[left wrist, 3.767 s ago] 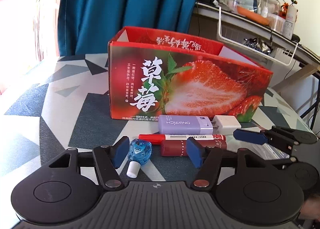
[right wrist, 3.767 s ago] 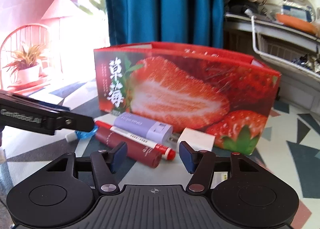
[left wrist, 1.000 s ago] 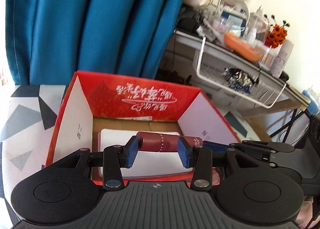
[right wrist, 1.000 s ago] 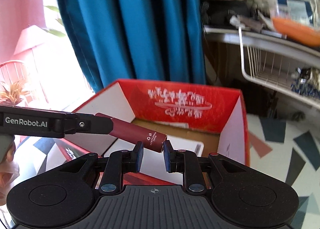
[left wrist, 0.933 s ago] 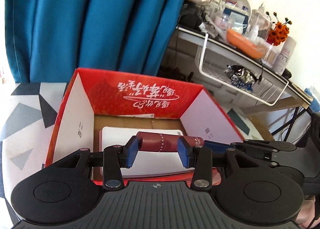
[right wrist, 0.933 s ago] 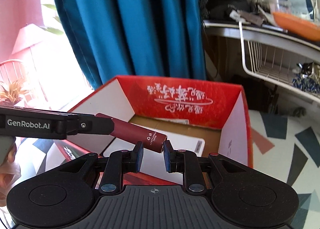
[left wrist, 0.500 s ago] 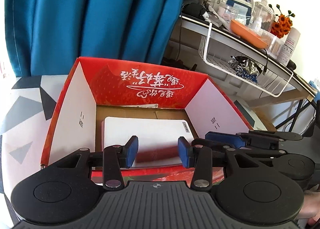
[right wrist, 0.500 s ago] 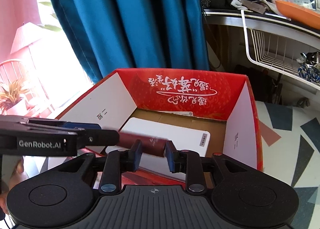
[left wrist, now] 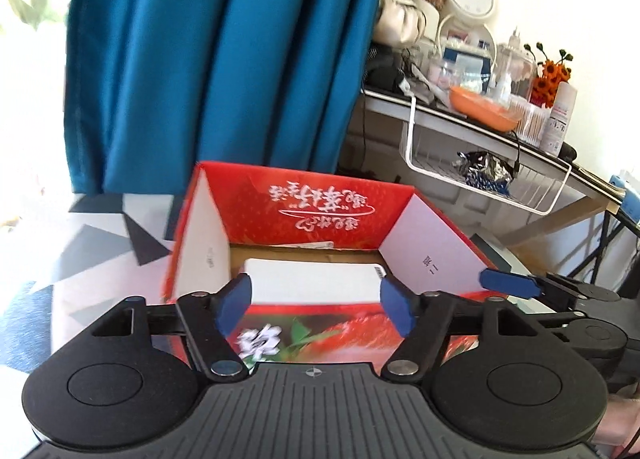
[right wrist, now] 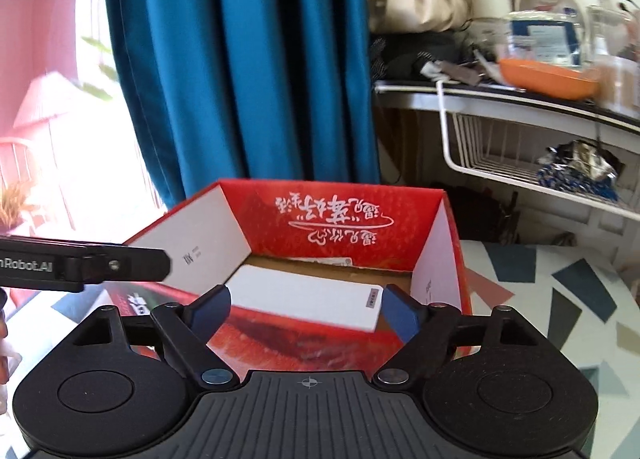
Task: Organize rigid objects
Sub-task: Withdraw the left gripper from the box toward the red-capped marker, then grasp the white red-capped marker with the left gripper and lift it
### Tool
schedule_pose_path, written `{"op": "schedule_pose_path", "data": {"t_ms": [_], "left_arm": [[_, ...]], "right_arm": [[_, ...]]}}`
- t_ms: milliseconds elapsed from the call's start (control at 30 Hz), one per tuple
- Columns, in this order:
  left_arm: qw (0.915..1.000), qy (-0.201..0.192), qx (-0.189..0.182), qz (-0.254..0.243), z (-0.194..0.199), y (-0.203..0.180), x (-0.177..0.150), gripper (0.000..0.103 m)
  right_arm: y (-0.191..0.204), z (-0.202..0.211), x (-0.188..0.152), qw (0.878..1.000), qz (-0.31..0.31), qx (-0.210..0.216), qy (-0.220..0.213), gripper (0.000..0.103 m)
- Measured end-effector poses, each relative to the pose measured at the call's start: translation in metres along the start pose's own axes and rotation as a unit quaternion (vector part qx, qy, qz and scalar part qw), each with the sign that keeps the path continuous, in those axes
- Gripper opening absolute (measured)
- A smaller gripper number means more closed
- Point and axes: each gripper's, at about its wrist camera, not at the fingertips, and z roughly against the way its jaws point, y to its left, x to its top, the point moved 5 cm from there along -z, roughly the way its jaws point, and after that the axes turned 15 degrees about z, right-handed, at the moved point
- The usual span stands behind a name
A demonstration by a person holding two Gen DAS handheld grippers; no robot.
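Both my tongs stand apart with nothing between their pads. The jaws of my left gripper [left wrist: 314, 305] and my right gripper [right wrist: 306, 309] have just been opening, and the blue pads frame only bare air above the near wall of the strawberry box [left wrist: 304, 195]. The dark red tube I was carrying is not visible now; I judge it lies low in the box behind the near wall, but I cannot tell. What I do see on the cardboard floor is a flat white box [right wrist: 308, 299], lying level.

The risk from here is the box itself. Both grippers hang just over its near rim, so a careless pull back could catch the wall and drag or tip the light carton across the patterned tablecloth [right wrist: 560, 291]. My two grippers are also close side by side, and the left one's finger reaches across the right view, so they could knock together as I turn away.

Behind stands a blue curtain [left wrist: 224, 59], and to the right a cluttered shelf with a white wire basket [left wrist: 480, 175], well apart from my path.
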Motion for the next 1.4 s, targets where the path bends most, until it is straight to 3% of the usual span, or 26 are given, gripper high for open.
{"op": "schedule_pose_path", "data": {"t_ms": [233,333,400,467,533,700,833,1100,1400], "left_arm": [[0.9995,0.005,0.014,0.029,0.026,0.021,-0.031,0.073],[0.9981,0.023,0.010,0.056,0.030,0.029,-0.047,0.071],[0.9969,0.042,0.003,0.067,0.030,0.032,-0.059,0.064],[0.9952,0.065,-0.003,0.073,0.025,0.035,-0.071,0.051],[0.9931,0.085,-0.005,0.081,0.019,0.039,-0.080,0.047],[0.9895,0.116,-0.002,0.086,0.000,0.042,-0.094,0.045],[0.9872,0.131,0.011,0.091,-0.011,0.049,-0.104,0.045],[0.9895,0.114,0.045,0.076,-0.017,0.064,-0.106,0.045],[0.9906,0.095,0.061,0.078,-0.030,0.072,-0.093,0.045]], "right_arm": [[0.024,0.024,-0.022,0.999,0.028,-0.008,-0.030,0.077],[0.031,0.025,-0.035,0.999,0.024,0.008,-0.020,0.074],[0.037,0.023,-0.045,1.000,0.023,0.017,-0.008,0.071],[0.042,0.019,-0.055,0.999,0.021,0.026,0.007,0.068],[0.046,0.015,-0.065,0.999,0.018,0.035,0.019,0.064],[0.057,0.009,-0.082,0.998,0.018,0.052,0.040,0.053],[0.056,0.003,-0.087,0.997,0.012,0.057,0.048,0.051],[0.054,-0.007,-0.100,0.996,-0.002,0.060,0.070,0.042],[0.054,-0.012,-0.103,0.995,0.002,0.066,0.080,0.041]]}}
